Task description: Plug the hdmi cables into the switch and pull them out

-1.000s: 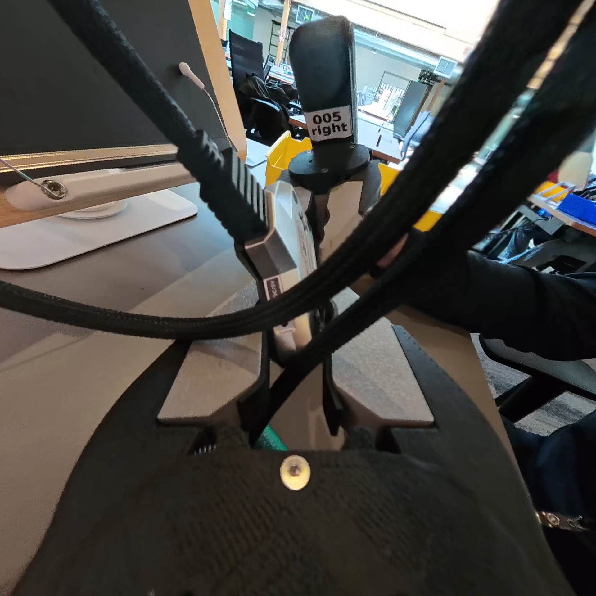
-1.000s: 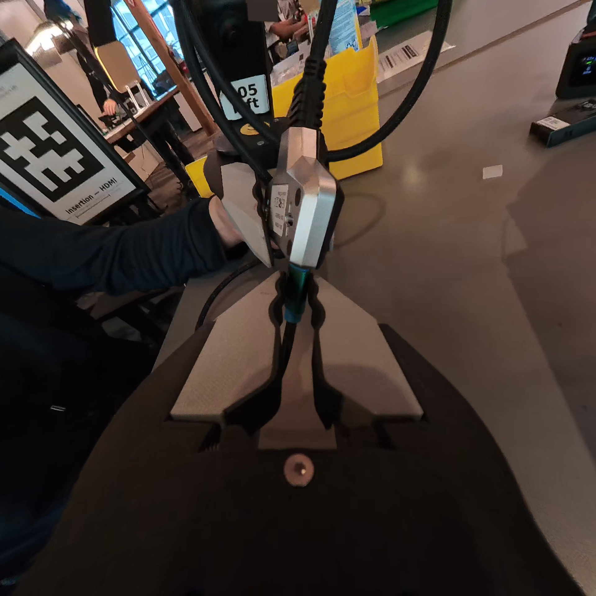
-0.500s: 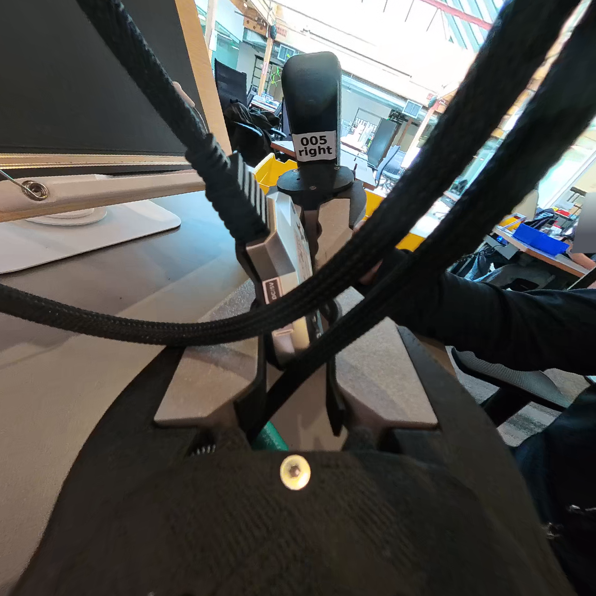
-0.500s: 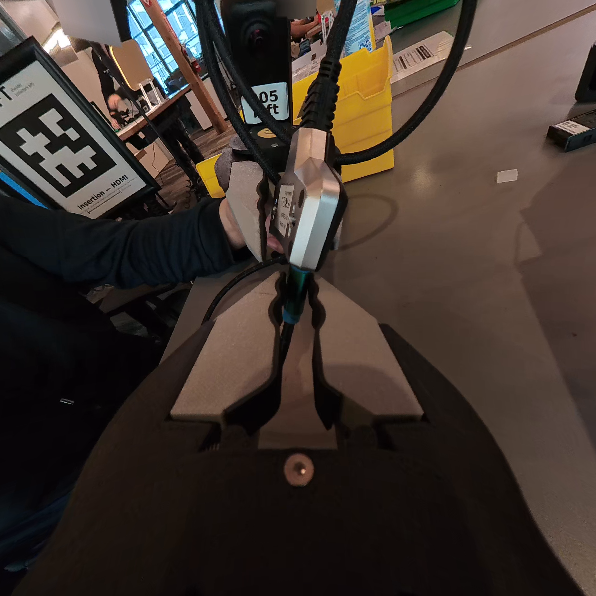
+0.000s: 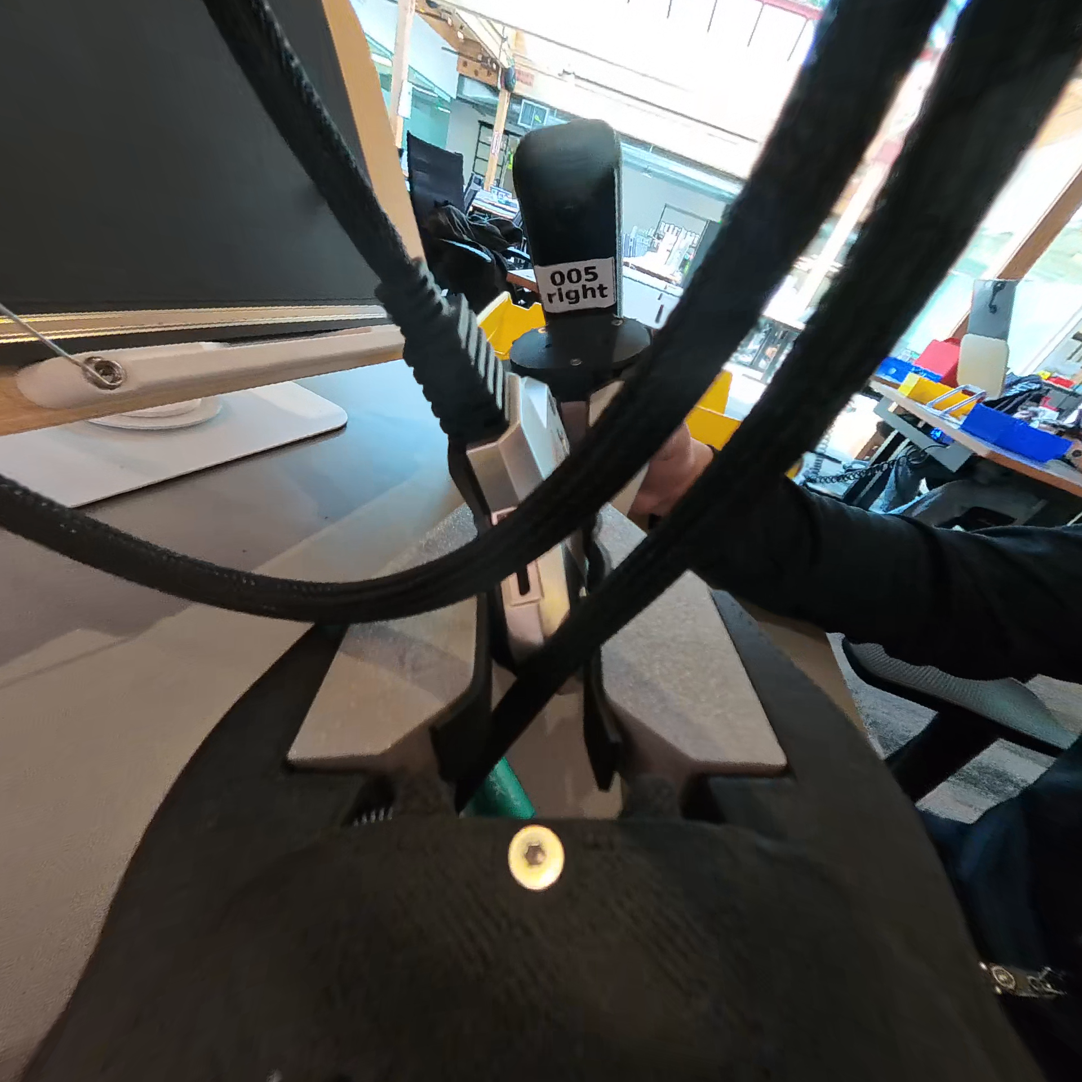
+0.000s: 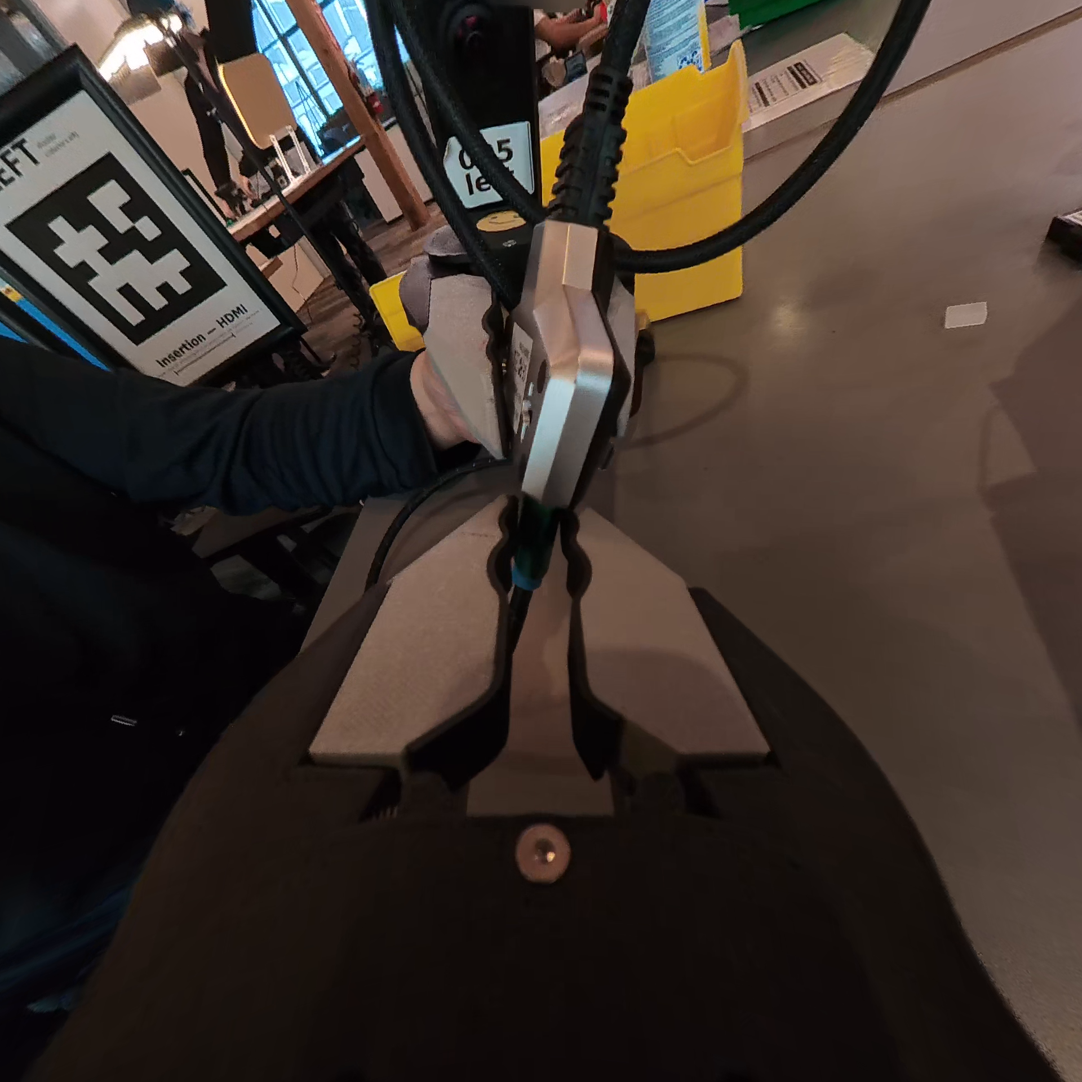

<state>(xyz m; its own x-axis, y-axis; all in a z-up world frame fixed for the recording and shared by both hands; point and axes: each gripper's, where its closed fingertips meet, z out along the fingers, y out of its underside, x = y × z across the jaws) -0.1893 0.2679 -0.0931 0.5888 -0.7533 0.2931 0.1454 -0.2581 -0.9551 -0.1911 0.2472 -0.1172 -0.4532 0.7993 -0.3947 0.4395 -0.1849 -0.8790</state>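
Note:
The silver HDMI switch [image 5: 521, 468] is held clear of the grey table, clamped between my left gripper's [image 5: 536, 585] fingers. A fixed black cable with a ribbed sleeve [image 5: 451, 357] leaves its top. Black braided cables [image 5: 732, 351] cross in front of it. In the right wrist view my right gripper [image 6: 536, 515] is shut on a green HDMI plug [image 6: 536, 541] that meets the bottom edge of the switch [image 6: 568, 398]. The left gripper's fingers [image 6: 462, 351] flank the switch there. A green piece [image 5: 506, 787] shows low between my left fingers.
A yellow bin [image 6: 685, 175] stands on the grey table [image 6: 849, 468] behind the switch. A framed marker sign [image 6: 117, 246] is at the left. A monitor with a white foot [image 5: 175, 433] stands left in the left wrist view. A dark sleeve [image 5: 907, 574] reaches in. My left and right fingertips are right by each other.
Both grippers and the switch have shifted a little together, and the views tilt slightly upward. Both holds are unchanged.

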